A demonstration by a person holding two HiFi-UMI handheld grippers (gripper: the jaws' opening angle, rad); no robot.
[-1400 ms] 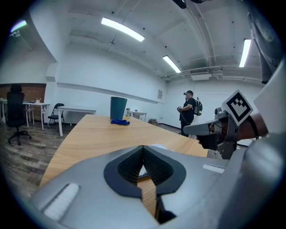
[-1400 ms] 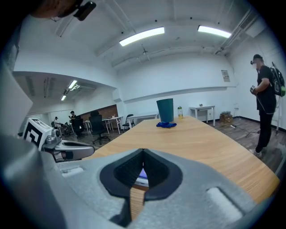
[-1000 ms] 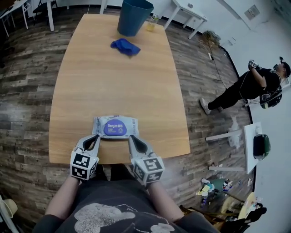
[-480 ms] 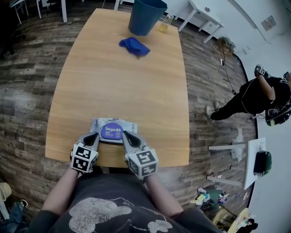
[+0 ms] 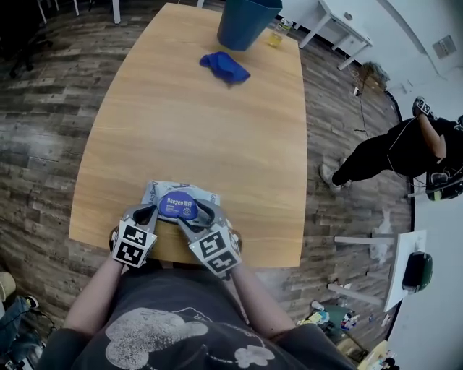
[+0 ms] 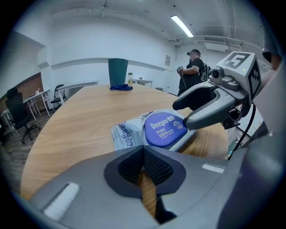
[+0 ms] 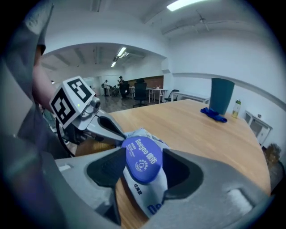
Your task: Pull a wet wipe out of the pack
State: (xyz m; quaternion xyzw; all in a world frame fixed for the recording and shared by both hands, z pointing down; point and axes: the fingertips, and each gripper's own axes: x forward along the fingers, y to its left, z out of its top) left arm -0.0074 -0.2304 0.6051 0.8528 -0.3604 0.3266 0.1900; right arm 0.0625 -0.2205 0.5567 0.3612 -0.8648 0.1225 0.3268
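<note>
A grey wet wipe pack (image 5: 160, 191) with a round blue lid (image 5: 179, 206) lies flat near the front edge of the wooden table (image 5: 195, 123). My right gripper (image 5: 197, 213) reaches over the pack from the right and its jaws are opening. The blue lid (image 7: 142, 160) sits between them with a gap at the right-hand pad. My left gripper (image 5: 148, 212) is shut with nothing in it, its tips low over the table just short of the pack (image 6: 129, 134). In the left gripper view the right gripper's fingers (image 6: 201, 105) hang over the lid (image 6: 164, 129).
A dark teal bin (image 5: 247, 22), a crumpled blue cloth (image 5: 225, 66) and a small yellow bottle (image 5: 275, 36) stand at the table's far end. A person in black (image 5: 391, 148) stands on the wood floor to the right. White tables line the walls.
Both grippers have come down and closer to the pack. The right gripper has rolled and opened its jaws, which now straddle the blue lid. The left stays shut.
</note>
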